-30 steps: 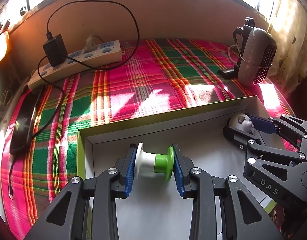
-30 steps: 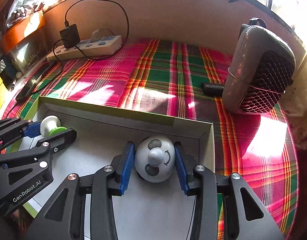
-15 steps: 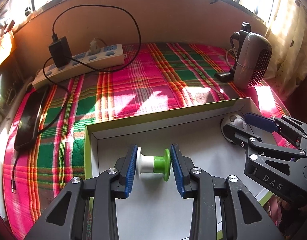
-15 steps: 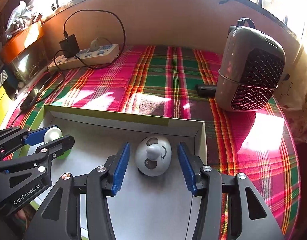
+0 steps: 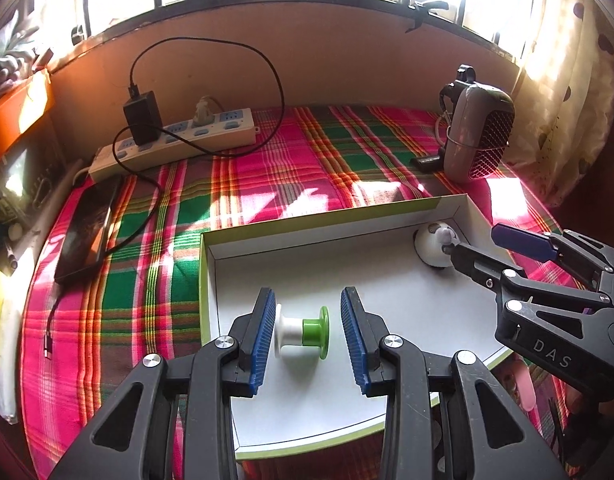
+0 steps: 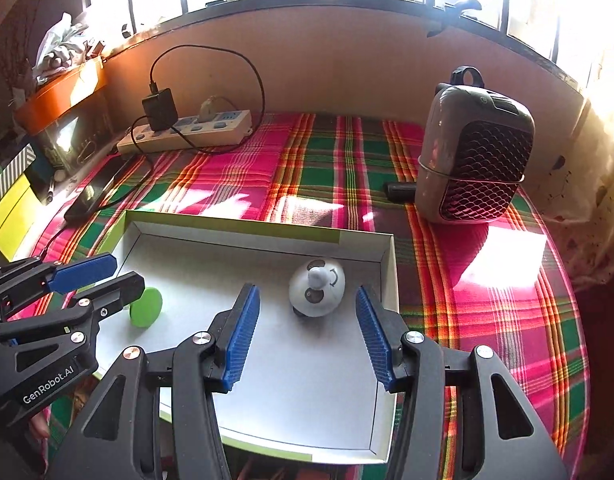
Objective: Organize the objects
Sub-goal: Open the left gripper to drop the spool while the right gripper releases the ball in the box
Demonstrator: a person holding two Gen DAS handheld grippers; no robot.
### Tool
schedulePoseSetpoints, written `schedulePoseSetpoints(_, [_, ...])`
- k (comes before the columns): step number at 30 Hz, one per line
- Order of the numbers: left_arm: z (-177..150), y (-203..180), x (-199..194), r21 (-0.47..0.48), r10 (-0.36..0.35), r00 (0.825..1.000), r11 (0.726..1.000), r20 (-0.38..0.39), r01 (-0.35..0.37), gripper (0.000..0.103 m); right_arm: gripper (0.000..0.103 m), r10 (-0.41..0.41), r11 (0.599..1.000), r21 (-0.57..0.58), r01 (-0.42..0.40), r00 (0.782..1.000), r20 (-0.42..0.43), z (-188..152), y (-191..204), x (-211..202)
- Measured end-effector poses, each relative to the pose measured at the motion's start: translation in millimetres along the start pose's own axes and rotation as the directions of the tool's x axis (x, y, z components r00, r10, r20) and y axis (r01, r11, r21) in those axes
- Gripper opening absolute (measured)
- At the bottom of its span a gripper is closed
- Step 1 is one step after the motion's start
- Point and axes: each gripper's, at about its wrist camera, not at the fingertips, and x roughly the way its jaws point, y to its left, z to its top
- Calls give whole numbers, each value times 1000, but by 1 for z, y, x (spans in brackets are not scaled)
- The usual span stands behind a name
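Left gripper [image 5: 307, 328]: jaws apart, holding nothing. Spool [image 5: 302, 333], white and green, lies on its side between the pads, white flange just beside the left pad, green flange clear of the right one.

Right gripper [image 6: 305, 328]: jaws wide apart, holding nothing. Toy [image 6: 317, 293], a white dome with a face and a knob on top, sits upright ahead of the fingertips, touching neither, near the tray's far right corner.

Tray [image 6: 243, 226]: white floor, green rim, on the plaid cloth [image 6: 307, 168]. Both items rest inside it, well apart.

Status, by judgement: both placements look done. No other loose small items visible; remaining work, if any, cannot be told.

Beyond: power strip [image 5: 179, 144], phone [image 5: 89, 232], heater [image 6: 475, 152].
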Motion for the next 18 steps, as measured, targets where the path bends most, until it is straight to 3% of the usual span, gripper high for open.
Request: schedulePoseSetpoints(18, [-45, 10, -52, -23, 26, 998, 999, 54, -25, 32, 51, -6, 1000, 20, 6, 999, 38, -44, 3, -52])
